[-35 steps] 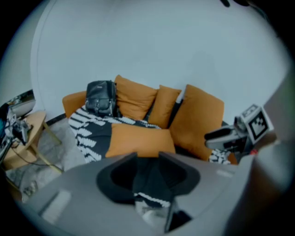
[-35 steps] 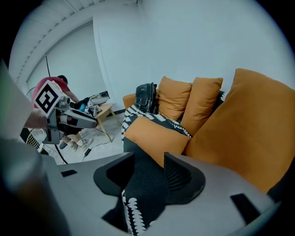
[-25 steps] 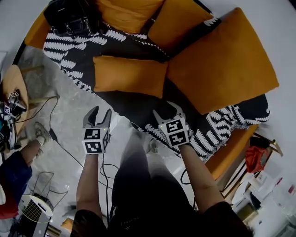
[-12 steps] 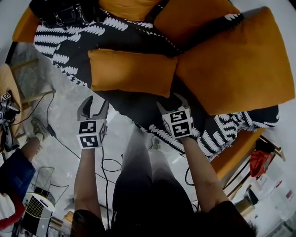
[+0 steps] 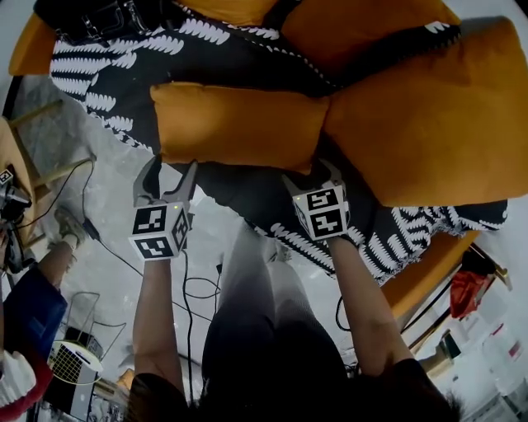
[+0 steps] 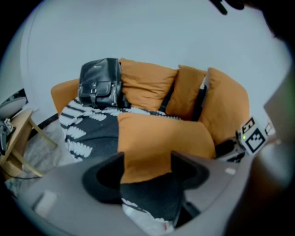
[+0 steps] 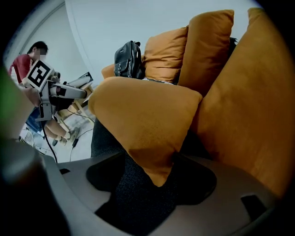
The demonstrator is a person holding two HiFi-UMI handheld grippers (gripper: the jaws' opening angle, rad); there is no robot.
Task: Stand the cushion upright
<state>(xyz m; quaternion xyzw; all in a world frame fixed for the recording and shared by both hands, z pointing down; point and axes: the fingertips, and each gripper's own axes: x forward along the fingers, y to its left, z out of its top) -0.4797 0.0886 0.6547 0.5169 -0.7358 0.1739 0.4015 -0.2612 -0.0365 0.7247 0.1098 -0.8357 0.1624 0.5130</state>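
The cushion (image 5: 239, 128) lies flat on the patterned throw (image 5: 82, 74) that covers the sofa (image 5: 417, 272), close to the seat's front edge. Its right end butts against a big cushion (image 5: 429, 115) that leans over the right side of the seat. A bag (image 5: 107, 16) sits away at the back left corner.

The person is bent over the front edge with both tools aimed down at the cushion's near side. The left gripper (image 5: 172, 169) is at its near left corner and the right gripper (image 5: 312, 175) at its near right corner. Both sets of jaws have just been opening and stand wide apart, gripping nothing. In the left gripper view the cushion's near edge shows in the gap, and in the right gripper view the corner tip pokes in between the jaws, but I see no pad pressing on fabric in either.

To my eye this is the reach-in before the grab, so the cushion is not yet lifted. Next, each tool probably needs to push a little further so the seam sits well inside. Then both should close together and tip the near edge up, so the cushion stands against the back.
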